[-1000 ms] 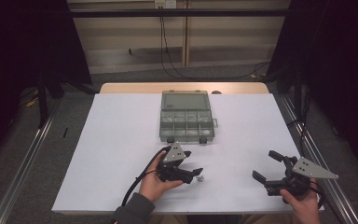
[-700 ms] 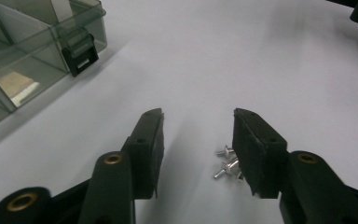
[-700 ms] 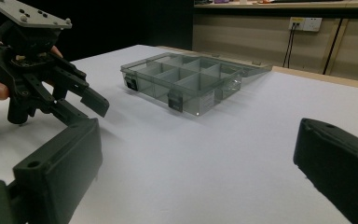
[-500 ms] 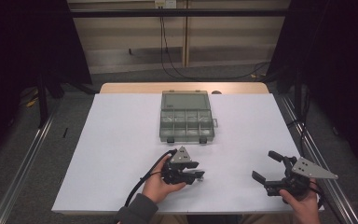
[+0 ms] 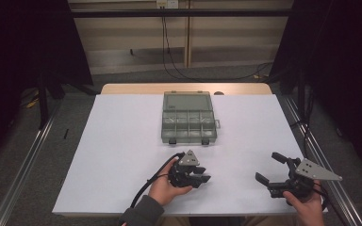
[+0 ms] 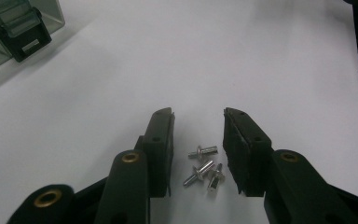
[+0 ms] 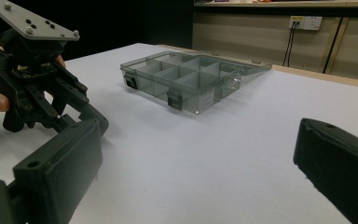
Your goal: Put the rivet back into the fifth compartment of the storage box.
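Your left gripper low over table, jaws parted around three screws, none gripped; your right gripper wide open, empty, near table's edge.

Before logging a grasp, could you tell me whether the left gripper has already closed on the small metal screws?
No: the left gripper stands open, its jaws apart on either side of the screws lying loose on the table.

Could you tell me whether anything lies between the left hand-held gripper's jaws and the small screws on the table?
Nothing visible does: the left hand-held gripper is open with the screws lying loose between its jaws on the bare table.
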Action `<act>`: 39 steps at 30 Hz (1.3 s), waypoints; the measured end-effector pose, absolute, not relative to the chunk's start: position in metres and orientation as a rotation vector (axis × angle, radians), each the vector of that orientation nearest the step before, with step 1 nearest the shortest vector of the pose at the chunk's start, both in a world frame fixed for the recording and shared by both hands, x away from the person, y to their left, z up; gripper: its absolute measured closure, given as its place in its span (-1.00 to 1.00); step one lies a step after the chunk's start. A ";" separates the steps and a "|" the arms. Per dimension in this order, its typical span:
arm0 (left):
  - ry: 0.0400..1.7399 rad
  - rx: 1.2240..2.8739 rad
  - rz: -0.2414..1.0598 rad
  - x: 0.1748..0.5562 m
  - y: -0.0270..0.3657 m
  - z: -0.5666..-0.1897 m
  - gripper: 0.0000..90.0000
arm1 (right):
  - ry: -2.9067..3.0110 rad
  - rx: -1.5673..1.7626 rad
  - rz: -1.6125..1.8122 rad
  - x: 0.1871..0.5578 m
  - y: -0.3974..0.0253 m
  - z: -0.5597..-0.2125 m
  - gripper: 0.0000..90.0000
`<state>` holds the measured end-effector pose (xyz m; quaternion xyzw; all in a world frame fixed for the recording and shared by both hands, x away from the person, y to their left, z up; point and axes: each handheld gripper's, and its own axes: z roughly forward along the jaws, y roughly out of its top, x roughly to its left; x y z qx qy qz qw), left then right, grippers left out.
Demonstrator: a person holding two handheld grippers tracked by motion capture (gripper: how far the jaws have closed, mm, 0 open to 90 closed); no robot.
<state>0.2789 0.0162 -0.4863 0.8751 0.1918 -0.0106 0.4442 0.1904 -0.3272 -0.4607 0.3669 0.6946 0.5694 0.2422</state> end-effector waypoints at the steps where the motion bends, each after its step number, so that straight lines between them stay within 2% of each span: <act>1: 0.478 2.172 -0.024 0.279 0.016 -0.486 0.40 | 1.899 1.003 1.556 0.190 -0.327 -0.461 -0.98; 5: 0.483 2.178 -0.027 0.280 0.016 -0.487 0.45 | 1.898 1.007 1.554 0.190 -0.327 -0.461 -0.98; 11: 0.525 2.183 -0.034 0.284 0.018 -0.487 0.65 | 1.893 1.010 1.557 0.190 -0.328 -0.461 -0.98; 39: 0.640 2.094 0.047 0.295 0.037 -0.481 0.66 | 1.889 1.009 1.563 0.190 -0.327 -0.460 -0.98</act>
